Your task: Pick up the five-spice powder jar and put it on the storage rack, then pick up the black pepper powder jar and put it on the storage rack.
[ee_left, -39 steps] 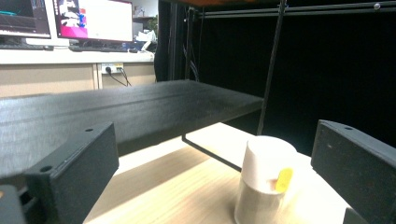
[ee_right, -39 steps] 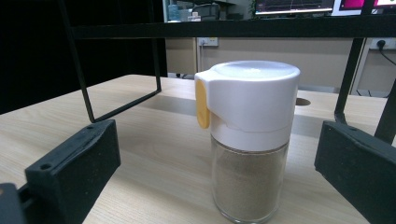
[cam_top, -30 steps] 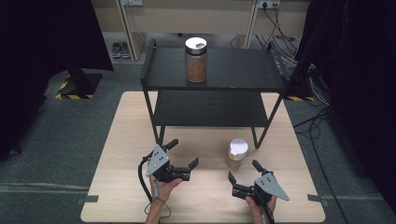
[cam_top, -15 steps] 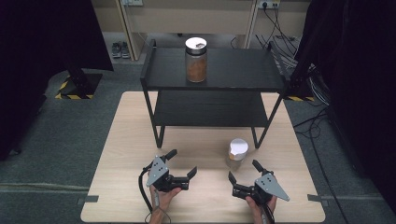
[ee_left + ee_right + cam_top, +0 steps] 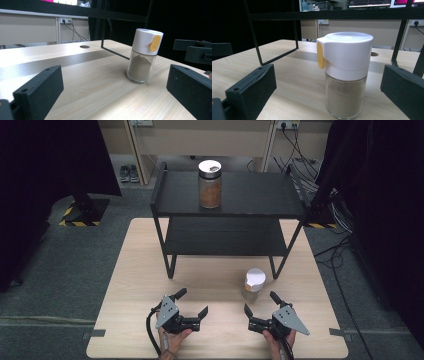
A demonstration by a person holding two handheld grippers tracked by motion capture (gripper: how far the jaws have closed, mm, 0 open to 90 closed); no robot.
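Observation:
A glass shaker (image 5: 254, 284) with a white lid and a yellow tab holds brown powder and stands upright on the wooden table (image 5: 135, 270), in front of the shelf's right leg. My right gripper (image 5: 260, 302) is open just short of it, so the shaker (image 5: 345, 75) looms close ahead between the jaws. My left gripper (image 5: 192, 302) is open and empty near the front edge, facing right toward the shaker (image 5: 143, 60). A glass jar (image 5: 210, 184) of brown contents with a white lid stands on the top shelf.
A black two-level metal shelf (image 5: 260, 195) takes up the far half of the table, with its legs close behind the shaker. The right gripper's jaw (image 5: 195, 50) shows past the shaker in the left gripper view. Dark curtains and cables lie beyond the table.
My left gripper has drawn back a little toward the front edge and turned toward the shaker. The right gripper and the shaker have stayed put.

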